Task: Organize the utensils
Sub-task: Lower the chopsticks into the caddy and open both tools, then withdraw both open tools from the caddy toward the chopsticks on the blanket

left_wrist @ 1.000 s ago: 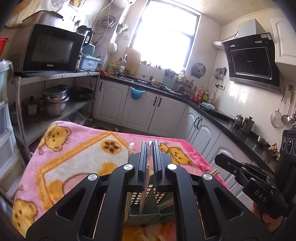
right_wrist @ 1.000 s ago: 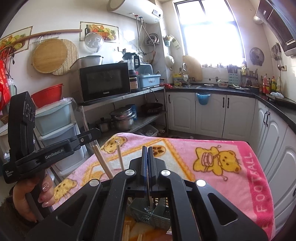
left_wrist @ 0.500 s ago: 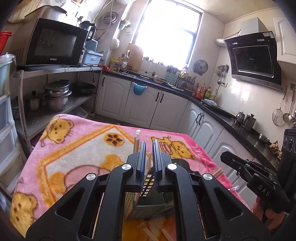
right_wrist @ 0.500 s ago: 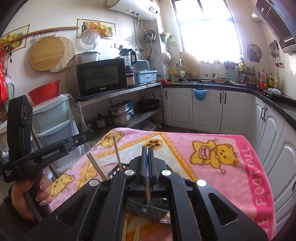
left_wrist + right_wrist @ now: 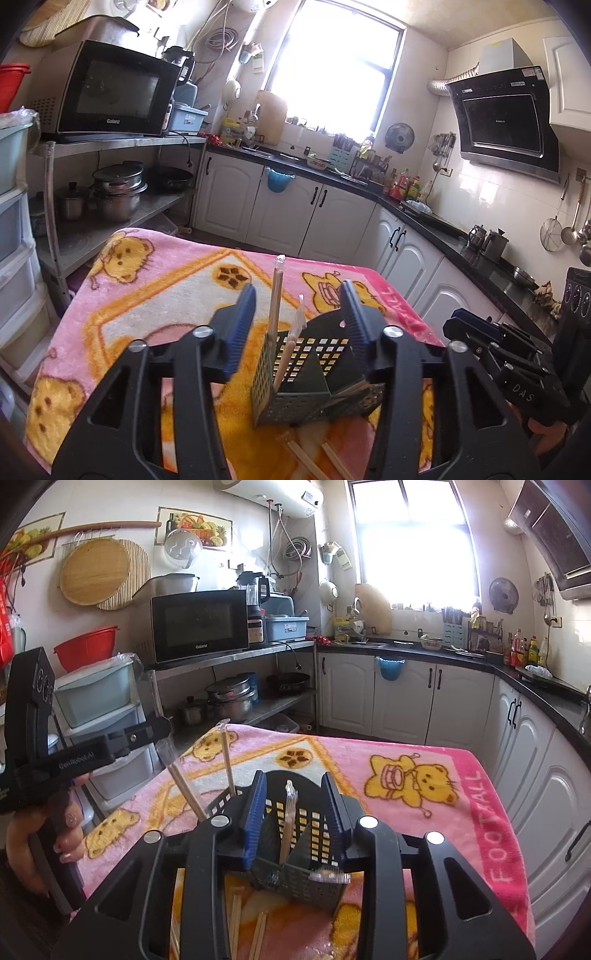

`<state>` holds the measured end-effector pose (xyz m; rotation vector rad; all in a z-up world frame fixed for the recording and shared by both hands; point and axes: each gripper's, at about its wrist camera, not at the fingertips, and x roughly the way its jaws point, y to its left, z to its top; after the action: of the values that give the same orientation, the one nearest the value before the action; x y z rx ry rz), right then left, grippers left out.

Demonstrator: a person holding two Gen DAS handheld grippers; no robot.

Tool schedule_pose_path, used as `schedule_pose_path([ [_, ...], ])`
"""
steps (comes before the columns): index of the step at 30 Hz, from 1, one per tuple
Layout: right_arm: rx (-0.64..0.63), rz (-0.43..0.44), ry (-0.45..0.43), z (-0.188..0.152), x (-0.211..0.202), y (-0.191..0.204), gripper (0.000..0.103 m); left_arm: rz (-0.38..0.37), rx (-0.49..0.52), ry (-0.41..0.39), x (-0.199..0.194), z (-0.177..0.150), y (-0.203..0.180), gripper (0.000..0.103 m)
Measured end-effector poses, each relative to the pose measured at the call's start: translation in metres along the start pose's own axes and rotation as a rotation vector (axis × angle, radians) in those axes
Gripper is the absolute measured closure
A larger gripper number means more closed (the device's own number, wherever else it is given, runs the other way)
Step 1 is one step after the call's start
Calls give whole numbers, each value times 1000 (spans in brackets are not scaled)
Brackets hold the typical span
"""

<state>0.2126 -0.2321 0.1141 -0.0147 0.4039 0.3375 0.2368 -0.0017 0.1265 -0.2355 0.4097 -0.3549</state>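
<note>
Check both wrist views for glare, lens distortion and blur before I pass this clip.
Left wrist view: window blown out to white, cabinets bow from the fisheye, black corner vignette. Right wrist view: window likewise overexposed, counter edge curved; the basket and chopsticks stay sharp, no motion blur.

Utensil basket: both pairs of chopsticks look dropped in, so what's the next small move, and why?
Probably back both grippers up and away from the utensil basket. The left gripper and right gripper have just been opening, and each released pair of chopsticks now stands in the basket between parted fingers, untouched. More loose chopsticks lie on the pink blanket, so one gripper could fetch those next.
</note>
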Motion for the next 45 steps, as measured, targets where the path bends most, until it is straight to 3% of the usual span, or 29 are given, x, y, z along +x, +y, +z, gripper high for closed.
schedule_pose_path([
  [7,1,8,12,-10,-11,3,65,1,12,8,-15,-9,-5,40],
  [16,-7,17,7,-20,-27,11,55,20,15,28,-26,-28,-3,25],
  [24,-5,21,25,-36,-36,14,51,37,19,38,-33,-41,-1,13],
  [45,-1,30,131,-84,-37,22,46,73,22,109,-34,-72,4,11],
])
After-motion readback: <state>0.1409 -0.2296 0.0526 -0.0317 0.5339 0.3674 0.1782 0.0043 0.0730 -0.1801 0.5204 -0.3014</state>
